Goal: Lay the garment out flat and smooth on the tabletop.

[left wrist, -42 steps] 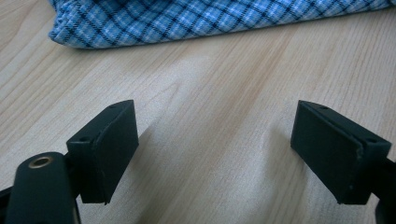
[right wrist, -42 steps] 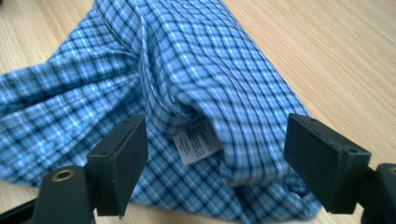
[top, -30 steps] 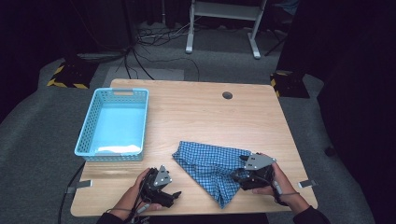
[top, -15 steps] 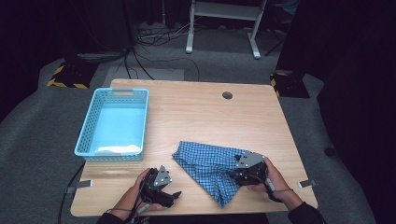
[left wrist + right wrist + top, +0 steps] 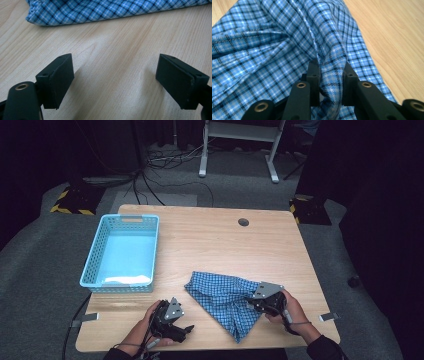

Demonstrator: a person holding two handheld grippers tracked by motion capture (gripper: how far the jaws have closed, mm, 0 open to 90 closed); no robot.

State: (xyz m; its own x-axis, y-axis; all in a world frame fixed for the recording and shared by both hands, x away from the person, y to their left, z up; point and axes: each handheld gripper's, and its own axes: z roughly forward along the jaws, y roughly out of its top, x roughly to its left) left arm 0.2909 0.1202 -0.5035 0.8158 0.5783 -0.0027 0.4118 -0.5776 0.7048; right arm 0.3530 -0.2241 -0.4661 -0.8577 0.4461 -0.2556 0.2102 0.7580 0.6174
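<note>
On the wooden tabletop (image 5: 210,240), a blue checked cloth (image 5: 222,300) lies near the front edge. The right gripper (image 5: 257,301) touches the cloth's right side; its jaws have just been closing. The left gripper (image 5: 181,330) rests apart, below a light blue basket (image 5: 92,265).

Light wood-grain table (image 5: 210,245), rounded corners, a round cable hole (image 5: 243,222) near the far edge. Grey carpet floor (image 5: 35,270) around it. Beyond the far edge, a white metal stand (image 5: 240,150) with two feet, and black cables (image 5: 165,165) sprawled across the carpet. Yellow-and-black striped blocks (image 5: 72,202) at far left and far right (image 5: 300,205). Backdrop dark, walls not discernible; light falls mainly on the tabletop
</note>
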